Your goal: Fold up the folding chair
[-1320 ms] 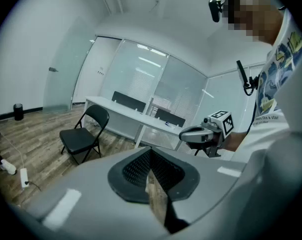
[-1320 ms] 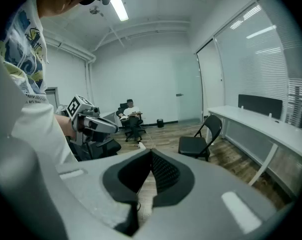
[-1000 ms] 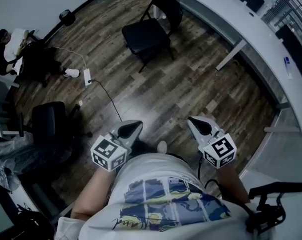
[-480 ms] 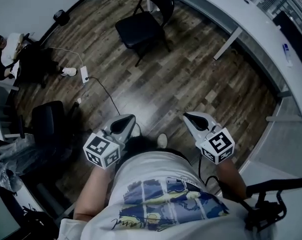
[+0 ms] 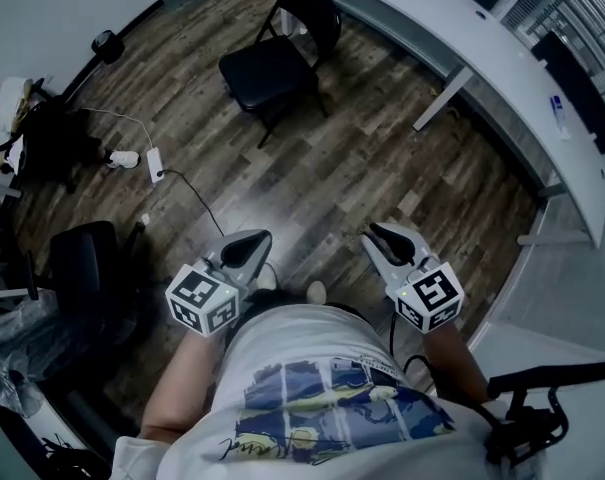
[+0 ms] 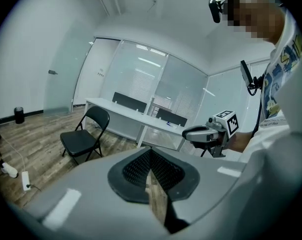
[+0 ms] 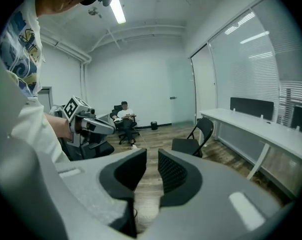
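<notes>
Tripping on the cable (image 5: 197,196) ahead-left of the closed left tool (image 5: 252,240) threatens the approach to the chair (image 5: 272,63) far ahead, while the right tool (image 5: 379,233), jaws just opening, holds nothing.

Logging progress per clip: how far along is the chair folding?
Nothing done yet: the folding chair stands open, far off by the desk. In hand, nothing: left gripper shut, empty; right gripper has just been opening its fingers, nothing between them. Left: approach, grasp, fold.
</notes>
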A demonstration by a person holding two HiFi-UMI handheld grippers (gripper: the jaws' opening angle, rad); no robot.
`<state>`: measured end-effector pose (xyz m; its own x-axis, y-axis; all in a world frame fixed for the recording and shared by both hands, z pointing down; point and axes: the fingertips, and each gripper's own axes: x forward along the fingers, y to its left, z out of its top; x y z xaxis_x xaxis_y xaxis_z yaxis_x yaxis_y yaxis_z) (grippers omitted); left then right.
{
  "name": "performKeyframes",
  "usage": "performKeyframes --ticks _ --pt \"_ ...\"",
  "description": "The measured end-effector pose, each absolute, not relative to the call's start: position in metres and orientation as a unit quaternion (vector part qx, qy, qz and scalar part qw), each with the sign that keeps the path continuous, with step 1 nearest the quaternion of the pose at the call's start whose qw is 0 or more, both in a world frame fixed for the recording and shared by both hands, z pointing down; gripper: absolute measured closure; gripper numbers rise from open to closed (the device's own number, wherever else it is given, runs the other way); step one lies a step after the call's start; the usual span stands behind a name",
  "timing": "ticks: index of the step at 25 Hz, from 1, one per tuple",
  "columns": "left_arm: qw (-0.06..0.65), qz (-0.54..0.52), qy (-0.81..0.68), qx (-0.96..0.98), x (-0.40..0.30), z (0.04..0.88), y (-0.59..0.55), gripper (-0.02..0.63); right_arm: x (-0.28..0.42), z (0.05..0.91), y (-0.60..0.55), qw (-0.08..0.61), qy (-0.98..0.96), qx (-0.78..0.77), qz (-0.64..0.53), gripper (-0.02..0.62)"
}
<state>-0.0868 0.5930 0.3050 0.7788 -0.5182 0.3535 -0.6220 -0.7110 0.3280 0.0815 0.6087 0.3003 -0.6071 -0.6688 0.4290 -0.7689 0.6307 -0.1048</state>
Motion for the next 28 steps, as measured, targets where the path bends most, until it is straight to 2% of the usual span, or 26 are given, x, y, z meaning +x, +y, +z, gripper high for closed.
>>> performKeyframes --ticks 10,18,28 --pt "0.204 0.13 -0.298 0.923 -0.145 0.307 0.559 0.606 0.02 0.292 0.576 0.204 -0.88 0.405 0.141 0.531" --pt "0.244 0.12 -0.28 0.92 -0.188 0.335 0.551 0.606 -0.023 0.305 0.566 0.216 -0.869 0.419 0.15 0.516" --pt "0.247 0.123 -0.279 0.92 -0.161 0.34 0.511 0.575 0.005 0.308 0.525 0.223 -0.866 0.422 0.15 0.491"
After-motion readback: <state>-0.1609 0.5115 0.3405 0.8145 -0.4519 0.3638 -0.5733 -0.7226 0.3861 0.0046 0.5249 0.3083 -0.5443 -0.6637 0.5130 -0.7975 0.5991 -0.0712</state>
